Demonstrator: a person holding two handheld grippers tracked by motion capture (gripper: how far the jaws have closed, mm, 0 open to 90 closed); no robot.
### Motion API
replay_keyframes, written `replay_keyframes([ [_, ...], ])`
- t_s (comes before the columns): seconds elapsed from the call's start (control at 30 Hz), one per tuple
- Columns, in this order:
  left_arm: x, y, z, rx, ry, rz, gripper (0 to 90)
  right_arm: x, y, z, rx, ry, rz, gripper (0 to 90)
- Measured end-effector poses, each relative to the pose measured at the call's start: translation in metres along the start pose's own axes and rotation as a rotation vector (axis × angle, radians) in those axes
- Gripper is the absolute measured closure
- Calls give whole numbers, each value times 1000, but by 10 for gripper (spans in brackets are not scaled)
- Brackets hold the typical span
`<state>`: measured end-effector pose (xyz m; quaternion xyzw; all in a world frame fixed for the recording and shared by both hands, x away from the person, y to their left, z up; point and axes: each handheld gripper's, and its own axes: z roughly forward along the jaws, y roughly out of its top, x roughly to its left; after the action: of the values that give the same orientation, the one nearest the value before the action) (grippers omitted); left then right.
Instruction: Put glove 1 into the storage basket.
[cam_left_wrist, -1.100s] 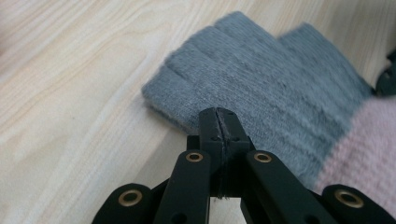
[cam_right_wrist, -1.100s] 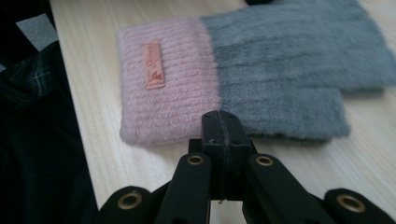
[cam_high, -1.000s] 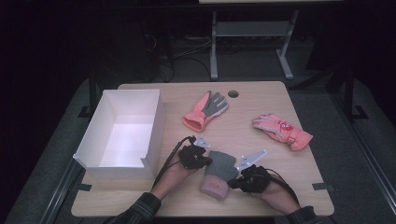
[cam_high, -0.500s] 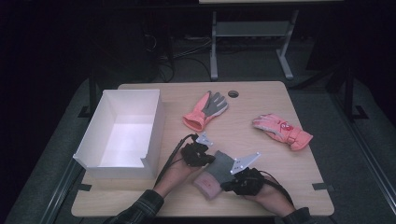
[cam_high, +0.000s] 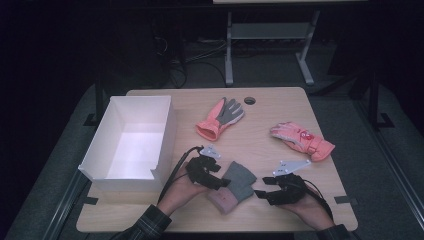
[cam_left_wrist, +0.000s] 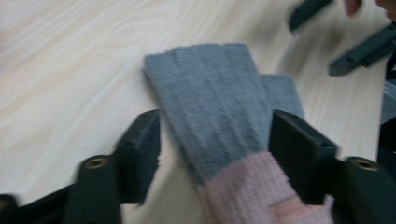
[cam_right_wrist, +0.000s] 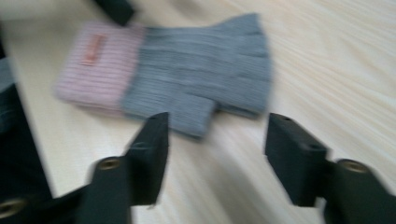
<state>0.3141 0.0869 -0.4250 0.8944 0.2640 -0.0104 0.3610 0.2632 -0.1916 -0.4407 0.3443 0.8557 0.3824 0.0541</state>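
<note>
A grey knitted fingerless glove (cam_high: 239, 182) with a pink cuff lies flat on the table (cam_high: 260, 150) near its front edge. My left gripper (cam_high: 222, 182) hangs over the glove's left side. Its jaws have just been opening and now stand apart, with the glove (cam_left_wrist: 215, 93) lying between them and not pinched. My right gripper (cam_high: 261, 194) sits just right of the glove. Its jaws have also just been opening, and only bare table lies between them. In the right gripper view the glove (cam_right_wrist: 187, 60) lies beyond my right gripper (cam_right_wrist: 217, 135).
A white open box (cam_high: 167, 135) stands at the left of the table. A coral and grey glove (cam_high: 220, 117) lies at the back middle, and a pink glove (cam_high: 300, 140) at the right. A small round hole (cam_high: 250, 100) is near the far edge.
Both grippers were shut at the grey glove; now both have opened. The right one has drawn off to the right, and the left one has lifted slightly.
</note>
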Motion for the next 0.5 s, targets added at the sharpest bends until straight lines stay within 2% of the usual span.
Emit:
replay_keyframes([
  [0.03, -2, 0, 1, 17, 3, 6, 269, -2, -1, -1, 2, -14, 9, 355],
  [0.1, -7, -1, 5, 19, 6, -14, 208, -4, -3, -2, 4, -46, 26, 289],
  [0.13, -8, -1, 6, 32, 5, -7, 191, -6, -4, -3, 1, -57, 31, 280],
  [0.17, -11, -1, 9, 24, 5, -16, 176, -7, -5, -3, 2, -62, 38, 271],
  [0.2, -12, -1, 10, 38, 15, 0, 167, -8, -6, -3, 1, -67, 38, 270],
  [0.23, -14, 0, 12, 36, 21, -1, 149, -9, -6, -3, 2, -71, 41, 268],
  [0.37, -18, 1, 21, 55, 27, 18, 140, -11, -6, -2, 4, -81, 37, 260],
  [0.43, -20, 0, 27, 60, 36, 13, 136, -11, -6, -1, 6, -83, 36, 258],
  [0.5, -20, -1, 31, 84, 45, 34, 136, -11, -6, -1, 14, -84, 33, 258],
])
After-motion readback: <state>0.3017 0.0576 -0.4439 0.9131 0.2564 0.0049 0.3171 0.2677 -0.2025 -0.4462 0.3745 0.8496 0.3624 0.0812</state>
